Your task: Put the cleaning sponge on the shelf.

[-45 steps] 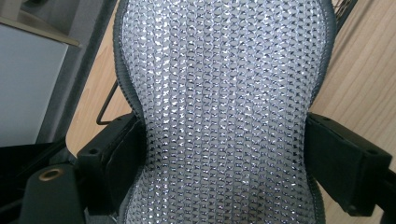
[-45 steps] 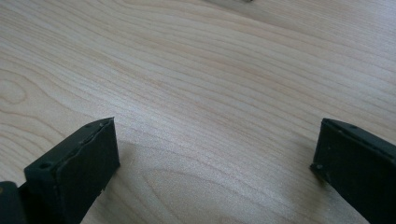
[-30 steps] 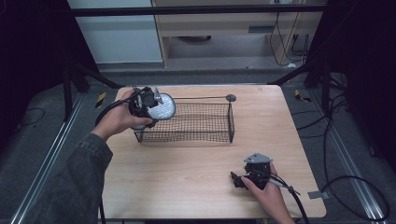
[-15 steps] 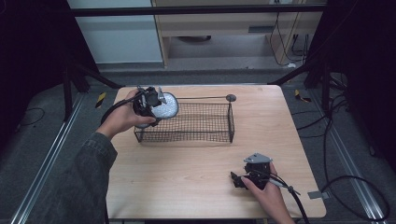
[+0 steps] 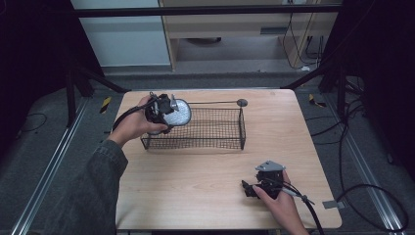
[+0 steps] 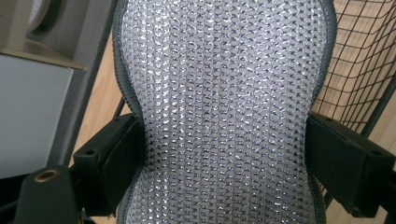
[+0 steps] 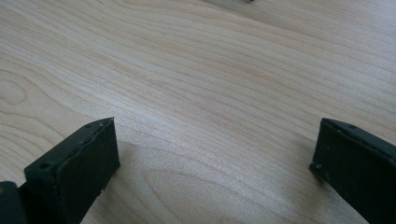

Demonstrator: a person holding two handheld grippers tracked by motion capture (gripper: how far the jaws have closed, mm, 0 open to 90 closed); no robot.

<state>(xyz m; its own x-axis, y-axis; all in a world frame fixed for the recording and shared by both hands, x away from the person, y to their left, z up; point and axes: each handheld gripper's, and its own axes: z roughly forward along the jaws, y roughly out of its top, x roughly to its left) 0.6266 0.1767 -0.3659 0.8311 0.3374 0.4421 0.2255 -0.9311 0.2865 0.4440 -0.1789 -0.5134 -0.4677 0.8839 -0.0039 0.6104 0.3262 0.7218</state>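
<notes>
mesh pad [image 6: 224, 112]: silvery grey woven piece with a darker stitched edge, waisted in the middle, pinched at that narrow part between the two black jaws of the left gripper [image 6: 224, 161]. seen from above, the pad [image 5: 177, 113] hangs over the left end of the wire basket [image 5: 230, 128], just above its rim.

wire basket: black, rectangular, open top, standing on the wooden table [image 5: 195, 181] toward its far half. a thin rod runs along the basket's far rim and ends in a small round disc [image 5: 242, 102] at the far right corner.

left gripper [image 5: 164, 110]: held in the person's left hand [image 5: 134, 125] at the basket's left end, jaws closed onto the pad, cable trailing back over the wrist. dark sleeve [image 5: 95, 191] below it.

right gripper [image 5: 250, 188]: held in the right hand [image 5: 276, 198], well apart from the basket, toward the table's near right edge; grey three-cornered plate on top. its jaws [image 7: 219, 177] stand wide apart, low over bare wood, holding nothing.

floor [image 5: 49, 147]: grey, with cables to the right of the table.
</notes>
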